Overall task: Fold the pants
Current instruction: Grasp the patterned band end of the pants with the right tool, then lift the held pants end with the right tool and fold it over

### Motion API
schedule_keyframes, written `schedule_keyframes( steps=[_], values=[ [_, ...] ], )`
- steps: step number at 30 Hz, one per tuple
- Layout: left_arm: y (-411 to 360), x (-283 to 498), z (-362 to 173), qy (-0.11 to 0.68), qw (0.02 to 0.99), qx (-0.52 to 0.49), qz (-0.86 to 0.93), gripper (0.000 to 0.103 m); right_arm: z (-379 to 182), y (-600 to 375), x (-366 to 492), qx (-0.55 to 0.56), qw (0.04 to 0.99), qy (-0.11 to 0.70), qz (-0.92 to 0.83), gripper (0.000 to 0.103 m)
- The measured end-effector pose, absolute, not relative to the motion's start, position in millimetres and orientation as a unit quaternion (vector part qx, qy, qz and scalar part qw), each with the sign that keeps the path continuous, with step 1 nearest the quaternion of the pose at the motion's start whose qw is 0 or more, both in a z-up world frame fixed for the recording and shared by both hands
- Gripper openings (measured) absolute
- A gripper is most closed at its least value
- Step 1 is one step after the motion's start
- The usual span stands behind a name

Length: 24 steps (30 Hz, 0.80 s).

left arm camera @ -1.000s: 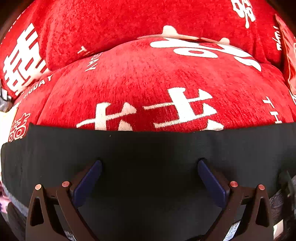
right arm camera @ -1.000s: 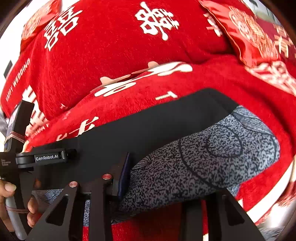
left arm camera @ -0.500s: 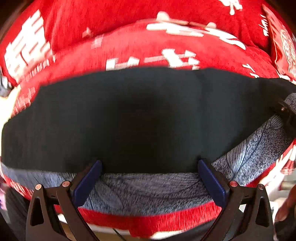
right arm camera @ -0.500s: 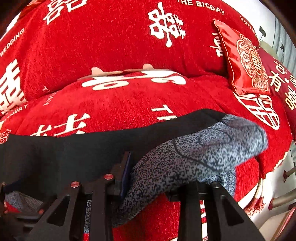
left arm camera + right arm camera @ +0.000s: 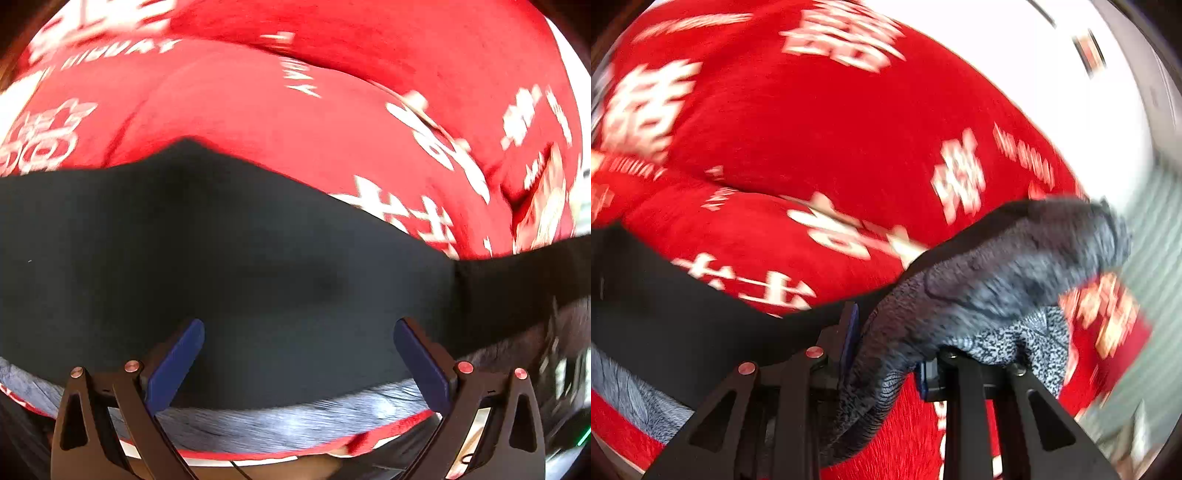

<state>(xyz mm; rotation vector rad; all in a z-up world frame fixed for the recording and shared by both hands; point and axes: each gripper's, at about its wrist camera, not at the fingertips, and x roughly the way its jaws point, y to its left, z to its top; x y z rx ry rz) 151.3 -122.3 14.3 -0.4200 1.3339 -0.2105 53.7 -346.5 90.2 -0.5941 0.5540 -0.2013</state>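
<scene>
Right gripper (image 5: 886, 354) jaws closing on pants (image 5: 979, 280)

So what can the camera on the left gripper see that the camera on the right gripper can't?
Only the left wrist view shows the left gripper, its blue pads wide apart over the broad black band of the pants, gripping nothing.

Only the right wrist view shows the right gripper, its jaws closing on a bunch of the grey patterned cloth, and a pale wall.

Both show the same pants and the red sofa cover with white lettering, all blurred.
</scene>
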Motion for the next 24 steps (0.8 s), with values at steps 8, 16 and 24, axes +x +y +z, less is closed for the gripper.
schedule_keyframes(
  steps=[8, 16, 24],
  values=[
    [-65, 154, 4, 0.606, 0.752, -0.235, -0.11, 0.103, 25, -233, 38, -0.51, 0.837, 0.196, -0.038, 0.021],
    [-47, 157, 16, 0.588, 0.745, -0.294, -0.111, 0.103, -37, -212, 18, -0.621, 0.763, 0.178, -0.004, 0.02],
    [-137, 161, -4, 0.647, 0.741, -0.126, -0.129, 0.103, -54, -208, 14, -0.646, 0.745, 0.166, -0.008, 0.025]
  ],
)
